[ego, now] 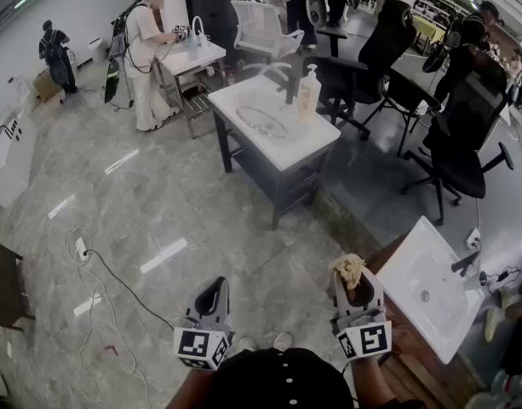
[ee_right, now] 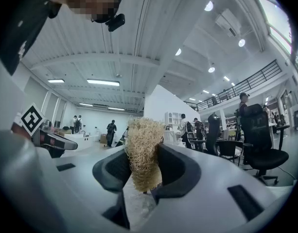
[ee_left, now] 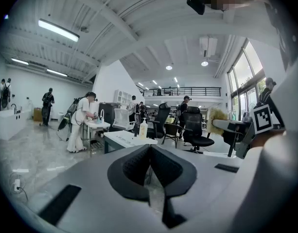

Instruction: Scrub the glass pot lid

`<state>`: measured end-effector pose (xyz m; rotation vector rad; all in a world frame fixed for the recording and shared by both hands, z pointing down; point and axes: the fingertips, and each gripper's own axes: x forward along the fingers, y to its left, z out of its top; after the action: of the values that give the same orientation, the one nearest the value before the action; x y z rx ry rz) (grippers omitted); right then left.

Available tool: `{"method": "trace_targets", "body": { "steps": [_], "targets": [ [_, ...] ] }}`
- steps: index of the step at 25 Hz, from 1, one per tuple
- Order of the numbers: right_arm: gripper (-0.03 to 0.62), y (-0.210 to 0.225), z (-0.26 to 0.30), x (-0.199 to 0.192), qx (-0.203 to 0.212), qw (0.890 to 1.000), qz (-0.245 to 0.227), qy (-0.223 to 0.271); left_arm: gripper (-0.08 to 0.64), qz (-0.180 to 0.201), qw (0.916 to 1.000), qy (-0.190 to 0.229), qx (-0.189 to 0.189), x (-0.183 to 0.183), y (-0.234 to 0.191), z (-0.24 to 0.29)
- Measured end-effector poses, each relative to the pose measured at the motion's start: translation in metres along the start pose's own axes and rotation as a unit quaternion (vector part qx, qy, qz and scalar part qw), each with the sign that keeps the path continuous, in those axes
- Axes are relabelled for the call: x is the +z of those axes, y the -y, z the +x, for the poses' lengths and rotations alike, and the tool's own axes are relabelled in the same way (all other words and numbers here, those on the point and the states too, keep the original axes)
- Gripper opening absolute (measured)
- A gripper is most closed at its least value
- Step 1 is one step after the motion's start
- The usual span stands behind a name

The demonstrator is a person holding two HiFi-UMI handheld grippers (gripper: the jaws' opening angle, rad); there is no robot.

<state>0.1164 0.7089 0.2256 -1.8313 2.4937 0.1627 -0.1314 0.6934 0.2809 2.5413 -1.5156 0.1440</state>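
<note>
Head view: at seven o'clock the left tool (ego: pixel 215 295) is closed on nothing. At twelve, well apart, the glass pot lid (ego: pixel 261 122) seems to lie on the tabletop (ego: pixel 314 132). At five o'clock the right tool (ego: pixel 356 286) pinches a loofah scrubber (ego: pixel 348 267); steady the lid before scrubbing.

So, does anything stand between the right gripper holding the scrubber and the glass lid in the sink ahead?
Nothing visible does. Only open floor separates the right gripper, shut on the scrubber, from the sink unit holding the glass lid. The floor cable lies off left.
</note>
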Motion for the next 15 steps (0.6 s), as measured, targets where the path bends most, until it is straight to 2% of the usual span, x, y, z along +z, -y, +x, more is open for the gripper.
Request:
{"method": "trace_targets", "body": {
  "steps": [10, 15],
  "targets": [
    [0.147, 0.006, -0.006, -0.002, 0.013, 1.0, 0.003, 0.002, 0.026, 0.003, 1.0, -0.002, 0.008, -0.002, 0.013, 0.002],
    [0.15, 0.005, -0.01, 0.0, 0.047, 0.999, 0.012, 0.02, 0.026, 0.005, 0.9999, -0.007, 0.014, -0.005, 0.024, 0.004]
  ]
}}
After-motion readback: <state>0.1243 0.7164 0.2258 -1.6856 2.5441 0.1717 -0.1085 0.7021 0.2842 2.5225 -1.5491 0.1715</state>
